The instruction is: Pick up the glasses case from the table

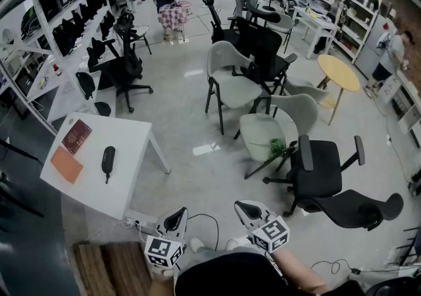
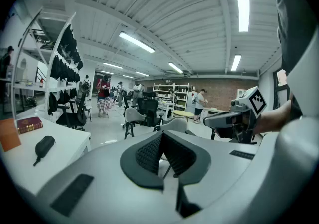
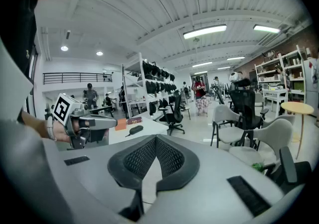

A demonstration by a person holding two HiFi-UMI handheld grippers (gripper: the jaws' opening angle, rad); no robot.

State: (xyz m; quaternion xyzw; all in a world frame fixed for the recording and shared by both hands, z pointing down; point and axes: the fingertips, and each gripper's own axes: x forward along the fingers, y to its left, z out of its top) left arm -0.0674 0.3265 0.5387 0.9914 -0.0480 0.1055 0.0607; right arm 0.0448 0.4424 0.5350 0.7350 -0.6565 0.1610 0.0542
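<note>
lying on the white surface [image 1: 135, 150] at middle left of the head view: dark glasses case [image 1: 108, 160], long axis running nearly top to bottom in the frame. well apart from both claws, up and left of the left claw [image 1: 176, 216], which is nearer than the right claw [image 1: 247, 209]. both clenched on nothing, low at bottom centre. probably calls for a left-side reach, opening first.
</note>
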